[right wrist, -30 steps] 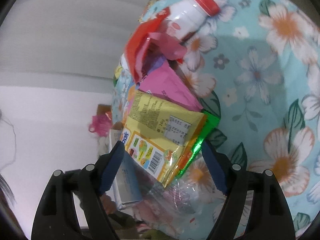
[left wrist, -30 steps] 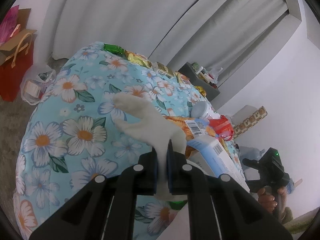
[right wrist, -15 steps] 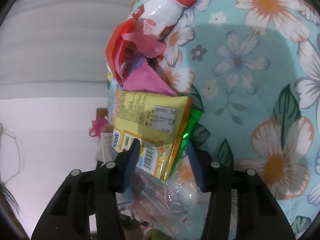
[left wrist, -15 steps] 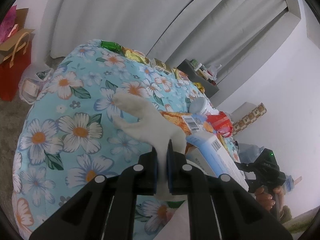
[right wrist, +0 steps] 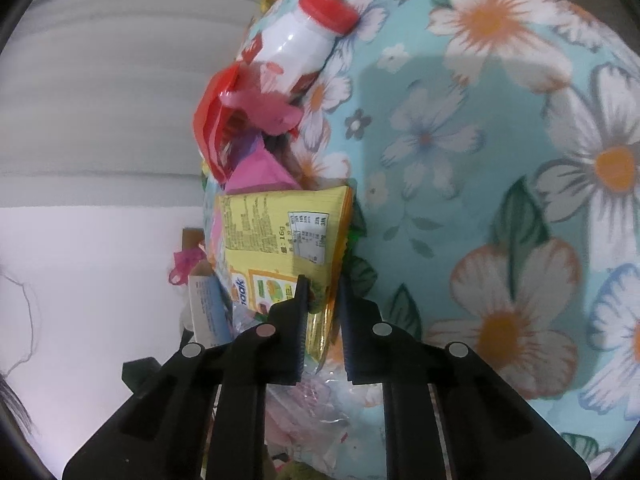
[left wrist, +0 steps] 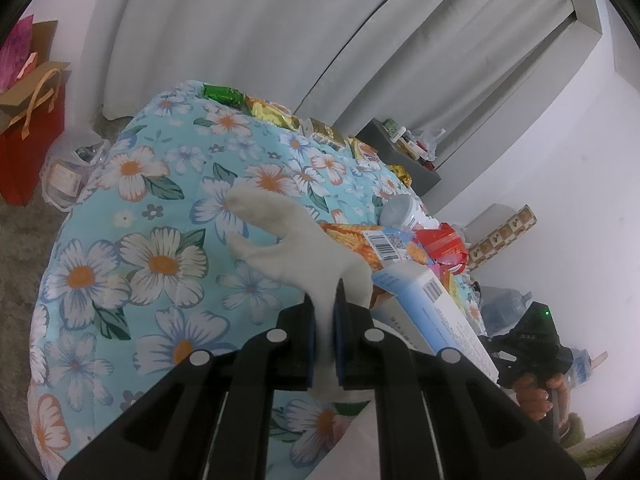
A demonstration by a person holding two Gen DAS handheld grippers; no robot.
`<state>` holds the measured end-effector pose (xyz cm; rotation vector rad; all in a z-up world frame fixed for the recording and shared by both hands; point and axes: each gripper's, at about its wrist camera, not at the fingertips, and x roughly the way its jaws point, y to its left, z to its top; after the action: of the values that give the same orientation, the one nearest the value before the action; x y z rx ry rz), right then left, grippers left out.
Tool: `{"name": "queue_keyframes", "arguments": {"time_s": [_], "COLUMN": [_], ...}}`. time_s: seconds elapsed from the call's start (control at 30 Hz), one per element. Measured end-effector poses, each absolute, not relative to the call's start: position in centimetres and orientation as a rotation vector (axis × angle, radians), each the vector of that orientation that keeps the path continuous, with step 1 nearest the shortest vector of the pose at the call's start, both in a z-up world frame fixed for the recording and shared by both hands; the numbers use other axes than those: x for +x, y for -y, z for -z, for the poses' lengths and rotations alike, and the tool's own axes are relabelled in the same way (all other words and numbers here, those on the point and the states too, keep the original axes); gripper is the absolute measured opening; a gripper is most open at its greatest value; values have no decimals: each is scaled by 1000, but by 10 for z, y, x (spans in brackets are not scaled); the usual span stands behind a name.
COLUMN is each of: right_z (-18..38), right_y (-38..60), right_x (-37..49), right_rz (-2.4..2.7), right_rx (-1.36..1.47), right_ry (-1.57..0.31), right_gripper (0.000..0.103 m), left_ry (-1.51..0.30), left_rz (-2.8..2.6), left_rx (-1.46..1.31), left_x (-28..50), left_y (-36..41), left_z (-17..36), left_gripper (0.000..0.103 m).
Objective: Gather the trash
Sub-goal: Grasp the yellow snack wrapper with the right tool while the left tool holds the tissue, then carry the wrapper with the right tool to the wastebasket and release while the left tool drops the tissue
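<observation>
Yellow snack wrapper (right wrist: 280, 240) sits between the right tongs (right wrist: 323, 292), whose jaws have just been closing; its gold lower edge is pinched between them. Just beyond the tongs lie a pink packet (right wrist: 260, 174), red wrapper (right wrist: 210, 120) and red-capped white bottle (right wrist: 296, 40) on the floral cloth (right wrist: 480, 160). Left tongs (left wrist: 327, 300) clenched on a white glove (left wrist: 292, 236), its fingers reaching ahead over the cloth.

A floral cloth (left wrist: 132, 216) in pale blue covers the round tabletop. Grey curtains (left wrist: 248, 28) hang behind it. A red paper bag (left wrist: 30, 136) stands on the carpet (left wrist: 16, 240), a clear plastic bag (left wrist: 68, 168) just beside it. A grey side table (left wrist: 404, 160) carries small bottles.
</observation>
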<state>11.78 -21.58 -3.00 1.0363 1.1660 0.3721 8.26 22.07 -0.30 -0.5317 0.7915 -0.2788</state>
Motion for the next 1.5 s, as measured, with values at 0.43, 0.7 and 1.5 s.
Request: {"name": "queue_keyframes", "arguments": {"time_s": [0.43, 0.7, 1.5], "right_z": [23, 13, 30], "right_y": [279, 302, 415], "right_x": [81, 55, -74], "right_rz": [-348, -359, -16], "right_rx": [1122, 1151, 1319], "right_ry": [-1059, -968, -643], "right_gripper": [11, 11, 11], "left_ry": [-709, -620, -819], "left_rz": [268, 336, 974], "left_rx": [-452, -399, 62], "left_x": [67, 63, 147], "left_y": [-221, -202, 143], "left_z": [-35, -81, -108], "left_gripper": [6, 6, 6]}}
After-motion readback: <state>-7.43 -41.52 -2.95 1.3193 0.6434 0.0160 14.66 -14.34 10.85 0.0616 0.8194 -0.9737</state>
